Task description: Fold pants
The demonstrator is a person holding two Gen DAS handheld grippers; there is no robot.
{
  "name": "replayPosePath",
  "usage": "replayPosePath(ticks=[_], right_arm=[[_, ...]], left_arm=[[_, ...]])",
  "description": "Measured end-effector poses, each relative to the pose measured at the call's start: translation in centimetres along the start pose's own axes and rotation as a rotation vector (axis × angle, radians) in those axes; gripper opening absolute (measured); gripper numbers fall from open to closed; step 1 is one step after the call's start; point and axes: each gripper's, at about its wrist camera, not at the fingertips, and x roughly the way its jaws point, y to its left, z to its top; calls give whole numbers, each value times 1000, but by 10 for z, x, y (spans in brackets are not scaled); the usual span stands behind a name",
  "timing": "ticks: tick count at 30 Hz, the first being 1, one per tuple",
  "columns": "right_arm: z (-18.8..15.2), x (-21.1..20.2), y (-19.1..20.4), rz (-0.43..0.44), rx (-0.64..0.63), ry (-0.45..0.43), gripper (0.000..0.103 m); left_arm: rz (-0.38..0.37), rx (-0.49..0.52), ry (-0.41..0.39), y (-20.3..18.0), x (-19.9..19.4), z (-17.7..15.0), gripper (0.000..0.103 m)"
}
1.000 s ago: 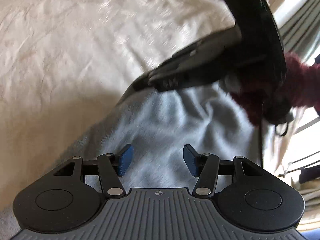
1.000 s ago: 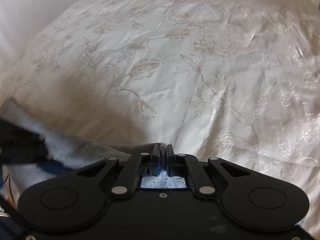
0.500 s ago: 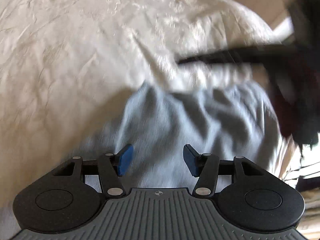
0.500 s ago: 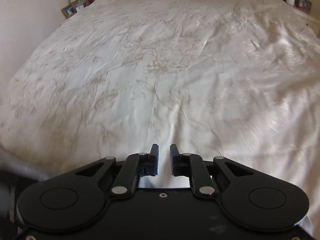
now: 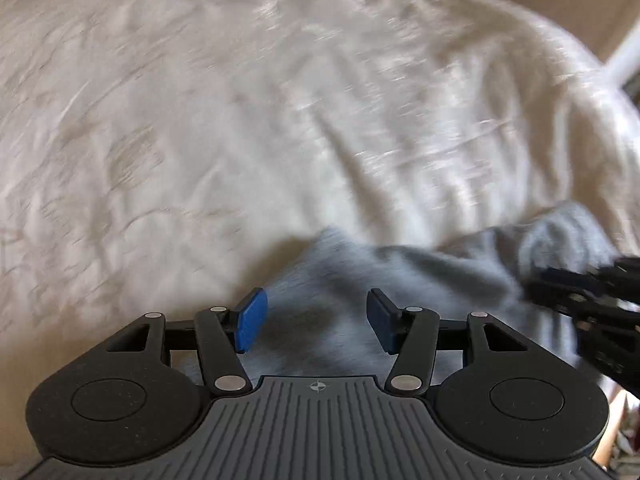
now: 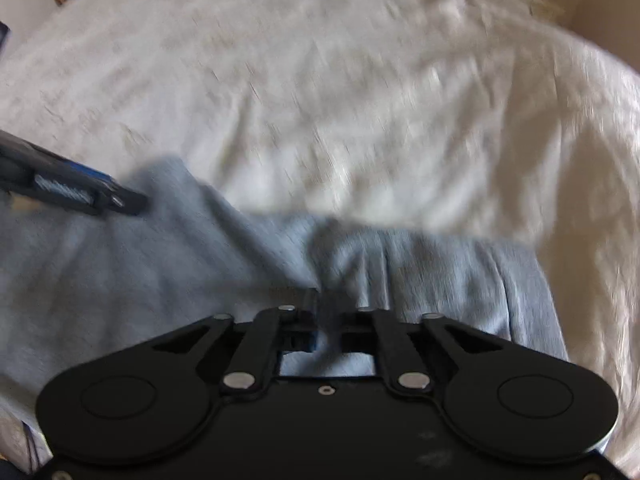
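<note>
Across the whole view, one cream bedspread [image 5: 240,120] serves as folding surface. On its near edge, one pair of grey pants [image 6: 160,280], bunched in ridges, probably mid-fold. Two grippers: left gripper [image 5: 316,320] poised over the cloth, jaws apart, nothing pinched; right gripper [image 6: 328,320] nearly closed, cloth in the narrow gap, grip too blurred to tell.

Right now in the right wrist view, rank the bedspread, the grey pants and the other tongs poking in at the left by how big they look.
1. Bedspread, fills most of the frame.
2. Grey pants, a wide band across the lower half.
3. Left tongs, only a tip shows; cropped by the frame edge, so the true size is unsure.
</note>
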Motion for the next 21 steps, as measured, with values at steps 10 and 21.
replayPosePath(ticks=[10, 21], right_arm=[[23, 57, -57, -161, 101, 81, 0], [-2, -20, -43, -105, 88, -51, 10]], left_arm=[[128, -32, 59, 16, 29, -5, 56], [75, -7, -27, 12, -37, -41, 54]])
